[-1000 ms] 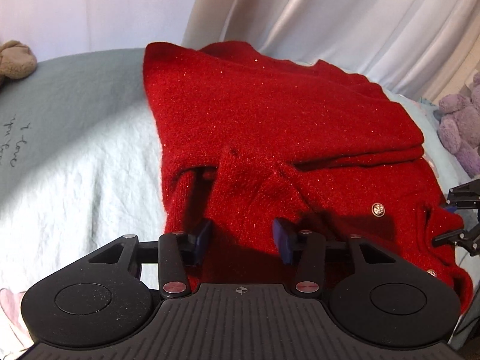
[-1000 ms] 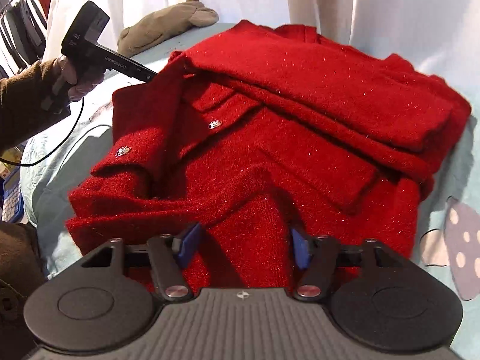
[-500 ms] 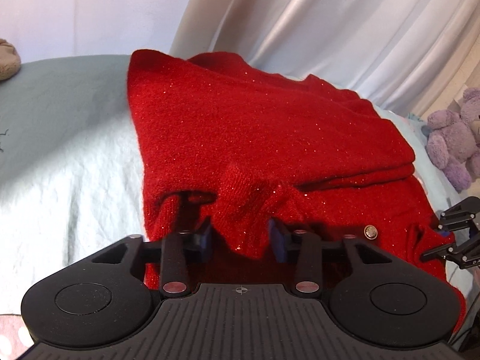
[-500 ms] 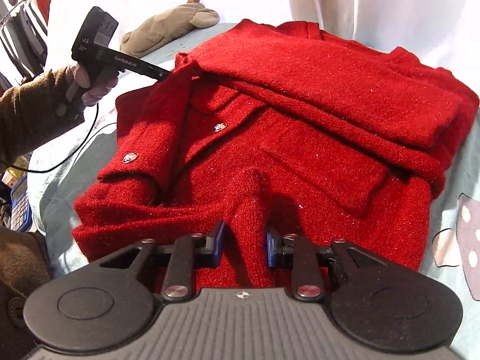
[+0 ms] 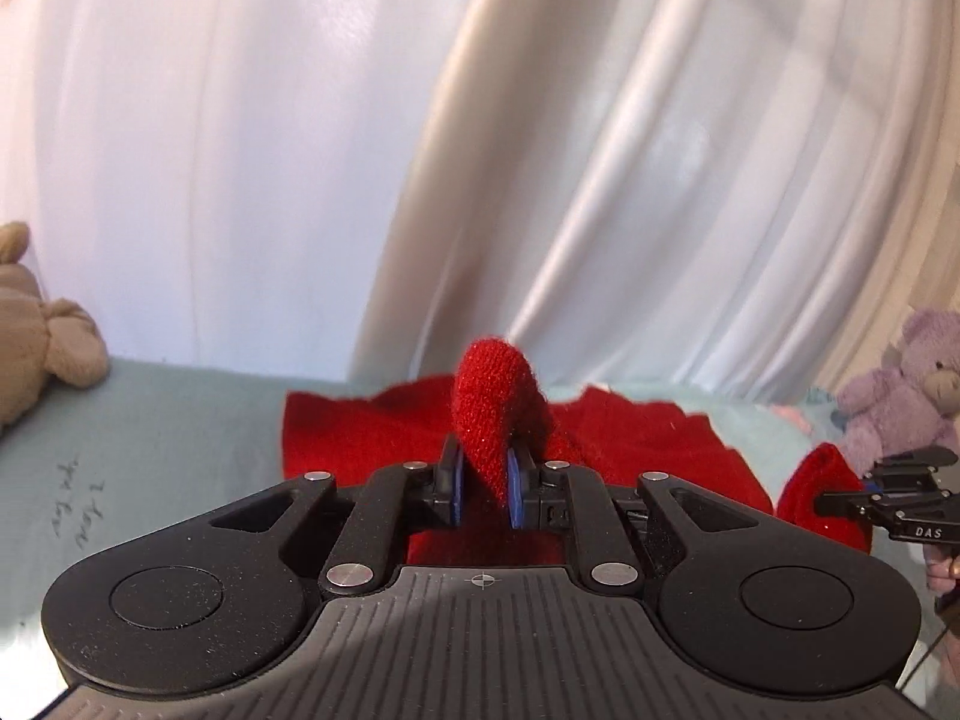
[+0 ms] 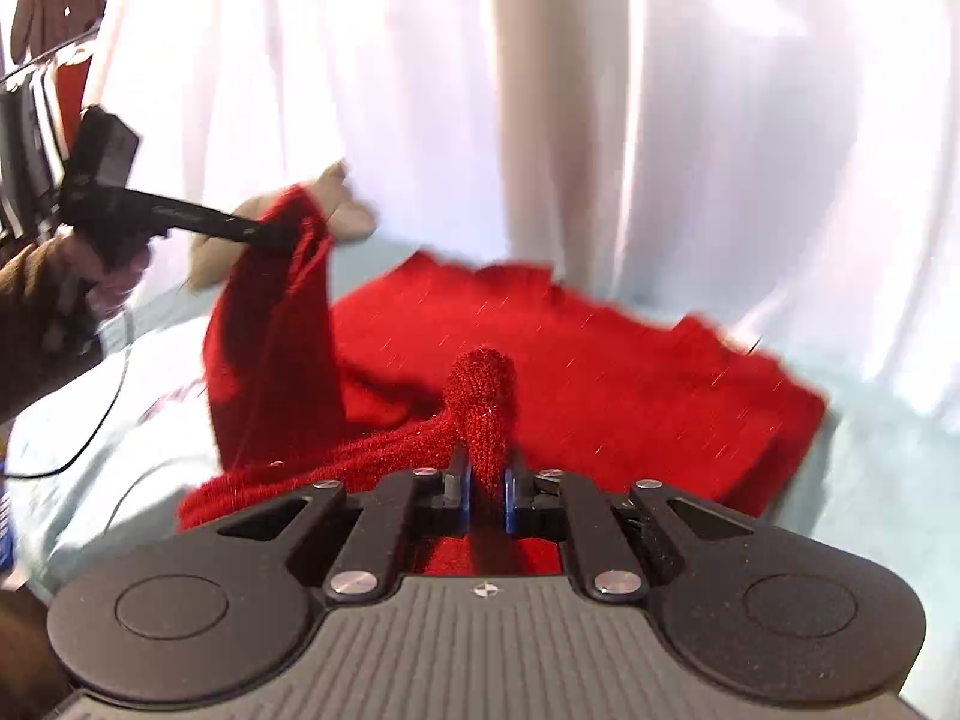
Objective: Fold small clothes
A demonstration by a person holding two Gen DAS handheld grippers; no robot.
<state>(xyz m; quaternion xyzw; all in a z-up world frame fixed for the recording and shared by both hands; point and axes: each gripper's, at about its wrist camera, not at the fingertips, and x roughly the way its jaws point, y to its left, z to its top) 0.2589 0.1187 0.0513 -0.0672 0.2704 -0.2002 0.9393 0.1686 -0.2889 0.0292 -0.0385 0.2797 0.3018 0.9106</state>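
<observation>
Two grippers are each pinching a fold of one red knit cardigan [image 6: 576, 360], which is lying spread on a pale bed sheet [image 5: 150, 438]. The left gripper [image 5: 483, 483] is clamping its blue pads on a bunched hump of the knit, which is bulging up toward twelve o'clock; its jaws have just been closing on that fabric. The right gripper [image 6: 485, 489] is gripping a similar hump, its jaws likewise just closed on the wool. In the right wrist view, at nine o'clock, the near edge is hanging lifted. Two soft toys are sitting on the bed: one beige [image 5: 36, 324], one purple [image 5: 906, 384]
</observation>
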